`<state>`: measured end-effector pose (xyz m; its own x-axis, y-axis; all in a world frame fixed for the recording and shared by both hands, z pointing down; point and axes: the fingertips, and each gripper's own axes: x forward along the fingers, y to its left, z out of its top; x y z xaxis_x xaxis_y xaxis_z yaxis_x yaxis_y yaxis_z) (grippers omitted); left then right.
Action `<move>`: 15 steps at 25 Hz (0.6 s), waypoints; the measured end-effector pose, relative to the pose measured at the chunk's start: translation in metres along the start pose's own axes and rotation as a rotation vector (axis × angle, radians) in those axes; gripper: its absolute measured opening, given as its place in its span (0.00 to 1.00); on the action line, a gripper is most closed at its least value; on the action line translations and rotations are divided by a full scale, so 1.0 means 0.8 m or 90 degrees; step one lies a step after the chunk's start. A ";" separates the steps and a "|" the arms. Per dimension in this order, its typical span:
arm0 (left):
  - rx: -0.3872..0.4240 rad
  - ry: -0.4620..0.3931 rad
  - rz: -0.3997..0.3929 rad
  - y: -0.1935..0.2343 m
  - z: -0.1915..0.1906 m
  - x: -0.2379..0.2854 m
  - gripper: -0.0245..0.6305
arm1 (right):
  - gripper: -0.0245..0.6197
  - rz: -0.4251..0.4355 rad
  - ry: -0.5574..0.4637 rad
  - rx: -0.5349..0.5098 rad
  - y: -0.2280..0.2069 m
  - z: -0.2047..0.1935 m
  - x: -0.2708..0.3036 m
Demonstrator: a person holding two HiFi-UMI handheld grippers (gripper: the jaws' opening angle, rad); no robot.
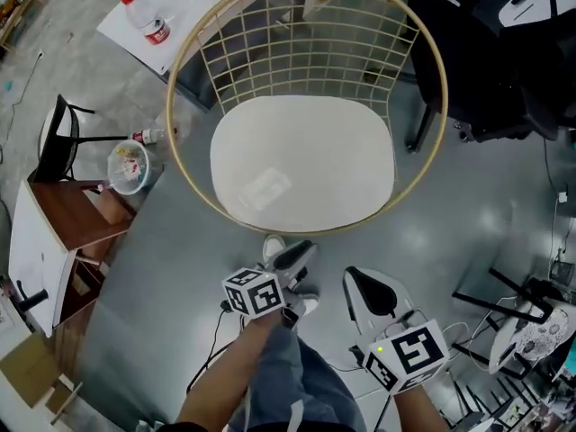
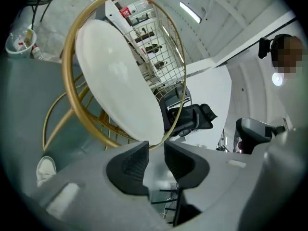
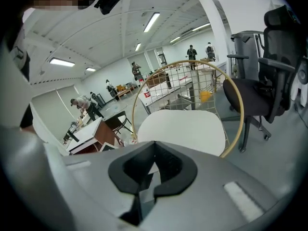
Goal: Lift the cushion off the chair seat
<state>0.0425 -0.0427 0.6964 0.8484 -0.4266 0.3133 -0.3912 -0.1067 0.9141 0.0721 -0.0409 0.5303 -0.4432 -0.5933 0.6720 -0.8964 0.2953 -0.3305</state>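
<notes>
A white cushion (image 1: 301,160) lies flat on the seat of a round gold wire chair (image 1: 438,106). Both grippers hang just in front of the chair's near rim, apart from the cushion. My left gripper (image 1: 292,257) is left of centre, its jaws open with a narrow gap and nothing between them (image 2: 156,150). In the left gripper view the cushion (image 2: 115,76) and gold rim (image 2: 72,100) appear tilted. My right gripper (image 1: 362,282) is to the right, and its tips meet shut and empty (image 3: 154,146). It faces the cushion (image 3: 180,129).
A black office chair (image 1: 486,52) stands right of the gold chair. A white table with a water bottle (image 1: 148,21) is behind on the left. A wood-and-white cabinet (image 1: 63,232), a small bin (image 1: 129,166) and a black stool (image 1: 58,138) stand left. My shoe (image 1: 273,246) is by the rim.
</notes>
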 end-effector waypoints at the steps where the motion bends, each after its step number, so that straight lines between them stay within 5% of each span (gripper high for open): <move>1: -0.010 -0.004 -0.001 0.007 -0.001 0.002 0.21 | 0.04 0.003 0.007 -0.004 0.002 -0.001 0.002; 8: -0.065 -0.044 -0.018 0.038 0.006 0.020 0.29 | 0.04 0.002 0.039 0.004 -0.001 -0.021 0.005; 15: -0.068 -0.066 -0.030 0.037 0.019 0.036 0.29 | 0.04 0.009 0.070 0.034 -0.001 -0.045 0.020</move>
<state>0.0498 -0.0722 0.7286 0.8212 -0.5150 0.2459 -0.3064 -0.0345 0.9513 0.0659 -0.0238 0.5651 -0.4555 -0.5030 0.7345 -0.8902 0.2613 -0.3731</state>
